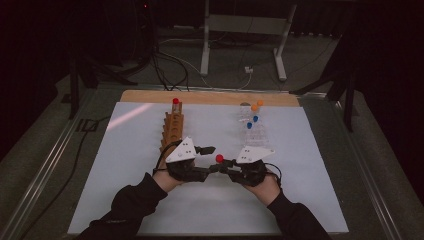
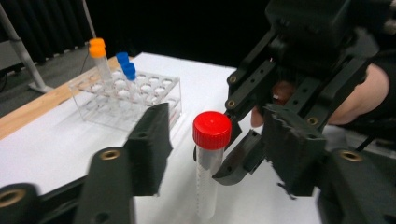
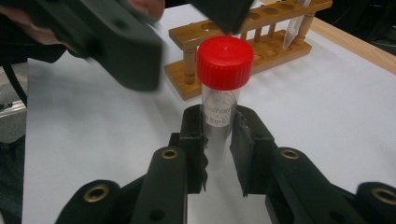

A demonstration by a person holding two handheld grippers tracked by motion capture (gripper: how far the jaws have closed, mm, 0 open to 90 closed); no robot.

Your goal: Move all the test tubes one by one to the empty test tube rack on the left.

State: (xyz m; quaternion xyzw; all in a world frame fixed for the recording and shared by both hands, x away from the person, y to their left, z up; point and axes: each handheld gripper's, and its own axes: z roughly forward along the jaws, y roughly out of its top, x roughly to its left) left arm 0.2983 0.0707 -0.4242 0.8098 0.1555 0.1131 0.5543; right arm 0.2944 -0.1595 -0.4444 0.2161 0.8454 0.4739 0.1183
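A clear tube with a red cap (image 1: 219, 158) stands upright over the white mat between both hands. My right gripper (image 3: 218, 135) is shut on its clear body just below the cap (image 3: 224, 63). My left gripper (image 2: 219, 149) faces it from the other side. Its jaws stand on either side of the tube (image 2: 211, 154), near the cap, with a gap on each side, so it is open. In the high view the left gripper (image 1: 212, 159) and right gripper (image 1: 227, 164) meet tip to tip at the tube.
A wooden rack (image 1: 172, 127) with one red-capped tube (image 1: 175, 101) stands behind my left hand. A clear plastic rack (image 2: 126, 98) holding orange-capped (image 2: 98, 49) and blue-capped (image 2: 126, 65) tubes stands behind my right hand. The white mat (image 1: 310, 200) covers the table.
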